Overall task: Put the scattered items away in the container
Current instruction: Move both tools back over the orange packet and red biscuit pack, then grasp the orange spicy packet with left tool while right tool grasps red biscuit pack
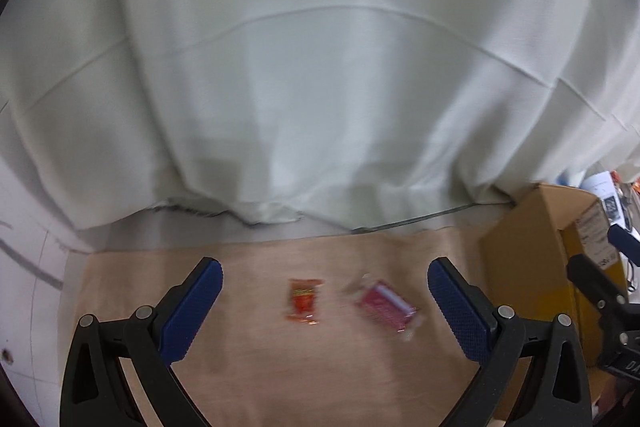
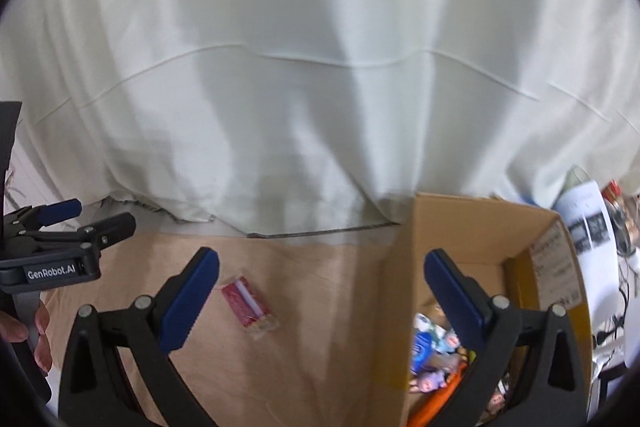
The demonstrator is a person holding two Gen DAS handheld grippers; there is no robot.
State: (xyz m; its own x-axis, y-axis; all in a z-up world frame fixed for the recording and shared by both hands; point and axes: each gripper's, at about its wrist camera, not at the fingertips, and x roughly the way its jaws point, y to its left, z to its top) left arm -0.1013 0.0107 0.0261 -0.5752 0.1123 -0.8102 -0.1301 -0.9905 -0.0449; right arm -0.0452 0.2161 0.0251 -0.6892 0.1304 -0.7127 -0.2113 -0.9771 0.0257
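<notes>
Pink packet (image 1: 387,308) between left tool (image 1: 325,311) fingers

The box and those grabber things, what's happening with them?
A person is tidying snacks into the cardboard box, which already holds toys and packets. Both the left gripper and the right gripper are open and empty. An orange packet and a red packet lie on the tan cloth.

blur: orange packet (image 1: 304,302) and pink packet (image 1: 387,304) at lower centre of left view smeared, print unreadable | cut off: cardboard box (image 2: 472,227) runs off lower right edge of right view, contents (image 2: 434,347) partly behind right jaw | papers (image 2: 588,219) at right edge too small to read | hand (image 2: 24,331) cropped at lower left
</notes>
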